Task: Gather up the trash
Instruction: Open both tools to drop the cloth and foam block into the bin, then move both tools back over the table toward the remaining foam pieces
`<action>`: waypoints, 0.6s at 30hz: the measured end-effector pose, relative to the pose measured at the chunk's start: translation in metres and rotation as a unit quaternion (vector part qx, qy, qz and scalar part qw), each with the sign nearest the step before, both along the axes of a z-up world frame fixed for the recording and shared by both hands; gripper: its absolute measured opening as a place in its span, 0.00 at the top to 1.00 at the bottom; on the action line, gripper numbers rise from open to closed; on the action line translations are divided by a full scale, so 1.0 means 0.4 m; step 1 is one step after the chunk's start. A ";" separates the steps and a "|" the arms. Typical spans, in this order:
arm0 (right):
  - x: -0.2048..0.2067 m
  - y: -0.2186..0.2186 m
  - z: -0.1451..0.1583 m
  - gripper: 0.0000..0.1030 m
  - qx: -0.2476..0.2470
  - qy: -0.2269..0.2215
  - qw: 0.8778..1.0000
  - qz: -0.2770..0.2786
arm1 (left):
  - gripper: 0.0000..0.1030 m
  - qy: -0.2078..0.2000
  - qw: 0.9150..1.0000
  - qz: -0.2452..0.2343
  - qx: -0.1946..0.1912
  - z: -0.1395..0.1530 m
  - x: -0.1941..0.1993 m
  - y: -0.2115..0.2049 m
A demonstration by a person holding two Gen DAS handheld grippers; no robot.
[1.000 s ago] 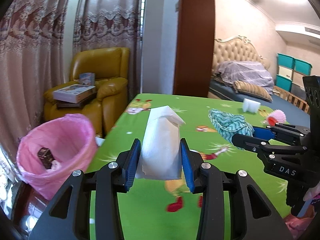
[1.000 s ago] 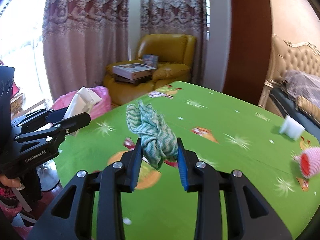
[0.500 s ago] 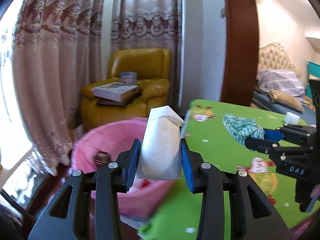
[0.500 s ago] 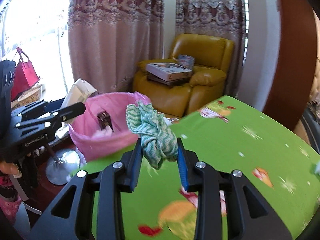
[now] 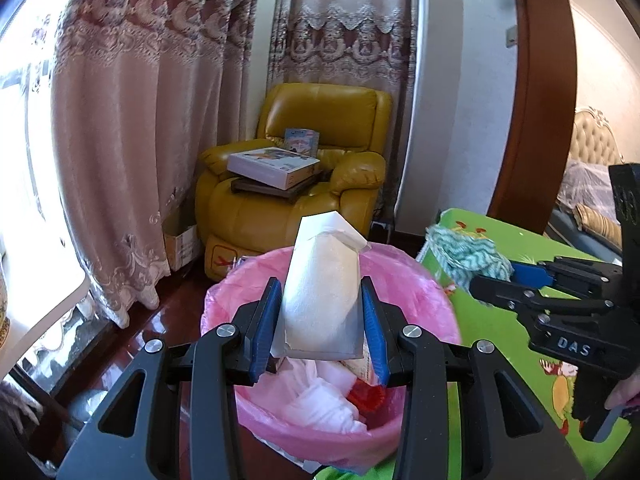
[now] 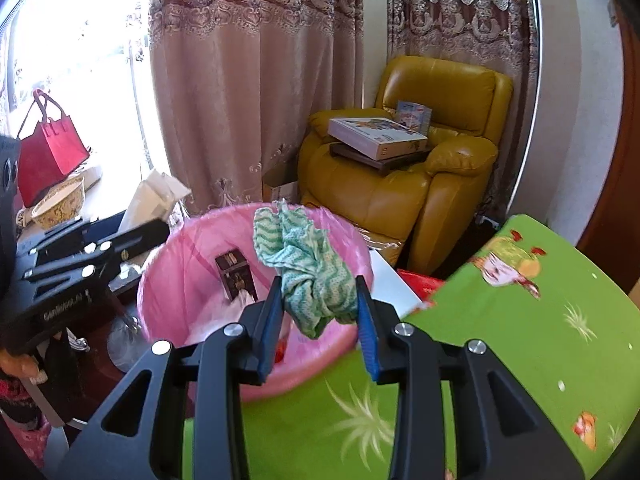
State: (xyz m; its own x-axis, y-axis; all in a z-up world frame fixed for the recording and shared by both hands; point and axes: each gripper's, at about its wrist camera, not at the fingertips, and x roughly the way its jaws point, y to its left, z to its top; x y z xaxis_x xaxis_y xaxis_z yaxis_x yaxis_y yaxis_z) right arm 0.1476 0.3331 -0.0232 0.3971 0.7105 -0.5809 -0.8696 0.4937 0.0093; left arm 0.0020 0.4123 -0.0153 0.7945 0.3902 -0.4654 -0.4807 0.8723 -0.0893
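Note:
A bin lined with a pink bag (image 5: pixel 424 292) stands on the floor beside the green table (image 5: pixel 492 332), with white tissues, a red scrap and a small dark box (image 6: pixel 236 276) inside. My left gripper (image 5: pixel 320 286) is shut on a white paper packet (image 5: pixel 320 312), held upright over the bin's opening. My right gripper (image 6: pixel 318 286) holds a crumpled green-and-white cloth (image 6: pixel 316 280) over the bin's near rim (image 6: pixel 280 380). Its jaws are opening, and the cloth still sits between the pads. Each gripper shows in the other's view: the right (image 5: pixel 500 276) and the left (image 6: pixel 132 236).
A yellow armchair (image 5: pixel 320 184) with a stack of books (image 5: pixel 276 168) stands behind the bin, in front of long curtains (image 5: pixel 132 140). A red bag (image 6: pixel 48 152) and a bowl (image 6: pixel 60 200) sit at the left by the window. A person's hand (image 5: pixel 624 396) holds the right gripper.
Both grippers have swung left from above the green table to over the pink bin, each still carrying its item. The bin's contents have come into view.

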 end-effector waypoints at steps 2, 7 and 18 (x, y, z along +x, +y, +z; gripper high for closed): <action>0.013 0.032 0.012 0.63 0.006 0.000 1.000 0.004 | 0.64 0.000 1.000 0.001 -0.002 0.003 0.007 0.014; 0.033 0.073 0.079 0.36 0.056 0.004 0.998 0.024 | 0.31 -0.017 0.999 0.033 -0.001 0.016 0.000 0.038; -0.018 -0.117 0.181 0.36 0.094 -0.053 0.994 0.022 | 0.19 -0.023 0.998 0.047 0.034 0.042 -0.046 -0.023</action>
